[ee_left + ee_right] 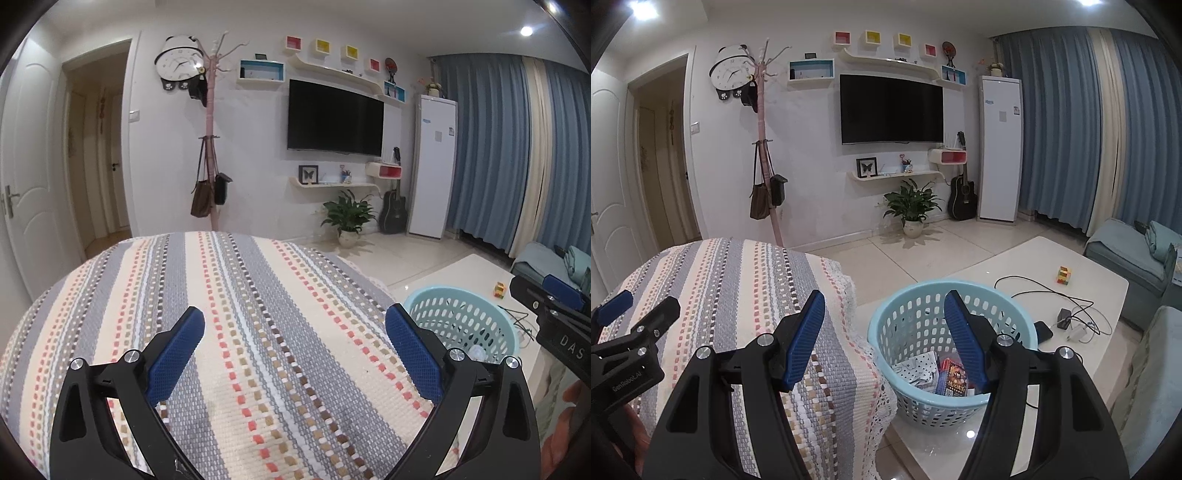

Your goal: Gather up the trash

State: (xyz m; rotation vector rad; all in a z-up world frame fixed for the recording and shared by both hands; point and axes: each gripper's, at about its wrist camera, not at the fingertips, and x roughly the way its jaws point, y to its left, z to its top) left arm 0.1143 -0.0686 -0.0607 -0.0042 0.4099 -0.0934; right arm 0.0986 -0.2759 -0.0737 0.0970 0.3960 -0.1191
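Observation:
A light-blue plastic basket stands on a white low table, right beside a seat draped in a striped woven cloth. Inside it lie crumpled wrappers and a red-and-blue packet. My right gripper is open over the cloth's edge and the basket's rim, with nothing between its fingers. My left gripper stands wide open above the striped cloth, empty. In the left wrist view the basket sits just right of it, and one pad of the right gripper shows at the right edge.
The white table also carries tangled cables with a charger, a dark phone and a coloured cube. A blue-grey sofa is on the right. A potted plant, guitar and coat stand line the far wall.

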